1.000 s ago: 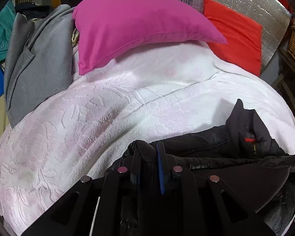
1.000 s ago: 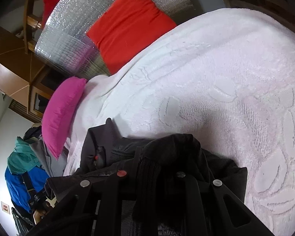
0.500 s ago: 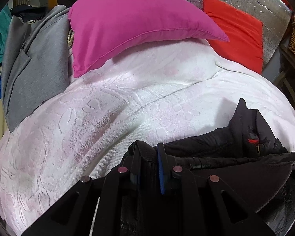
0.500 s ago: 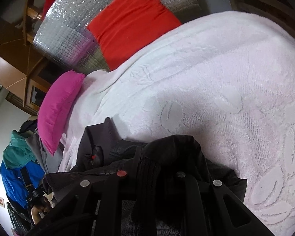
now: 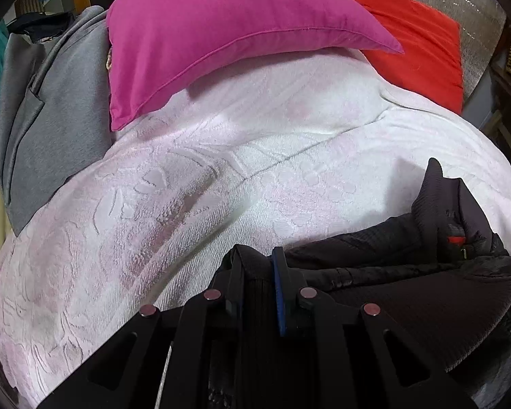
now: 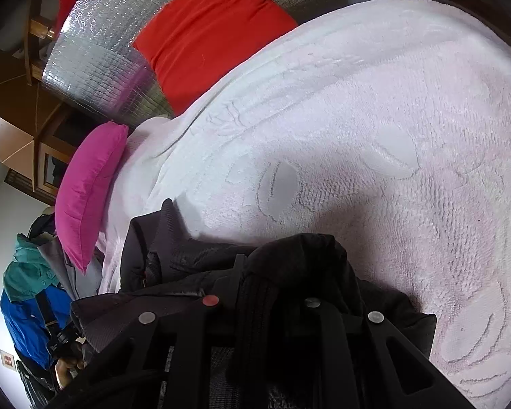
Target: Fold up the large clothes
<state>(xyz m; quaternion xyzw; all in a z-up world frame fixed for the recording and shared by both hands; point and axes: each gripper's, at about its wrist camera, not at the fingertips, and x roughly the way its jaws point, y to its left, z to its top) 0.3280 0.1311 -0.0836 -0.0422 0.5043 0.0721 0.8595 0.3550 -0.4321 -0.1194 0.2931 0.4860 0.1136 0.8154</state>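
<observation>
A black jacket (image 5: 391, 255) lies bunched on the near part of a bed covered by a pale pink embossed bedspread (image 5: 221, 187). My left gripper (image 5: 257, 266) is shut on a ribbed black edge of the jacket, which fills the gap between its fingers. In the right wrist view the same black jacket (image 6: 187, 255) spreads to the left, its collar with a small red tab standing up. My right gripper (image 6: 265, 272) is shut on another ribbed fold of it, and cloth drapes over the right finger, hiding its tip.
A magenta pillow (image 5: 221, 34) and a red pillow (image 5: 419, 41) lean at the head of the bed against a silver quilted panel (image 6: 95, 61). A grey jacket (image 5: 51, 119) lies at the bed's left edge. A blue and teal garment (image 6: 27, 300) hangs beyond.
Both views have drifted slightly lower and nearer to the bedspread, with the pillows sliding a little upward. Both grips on the jacket are unchanged.
</observation>
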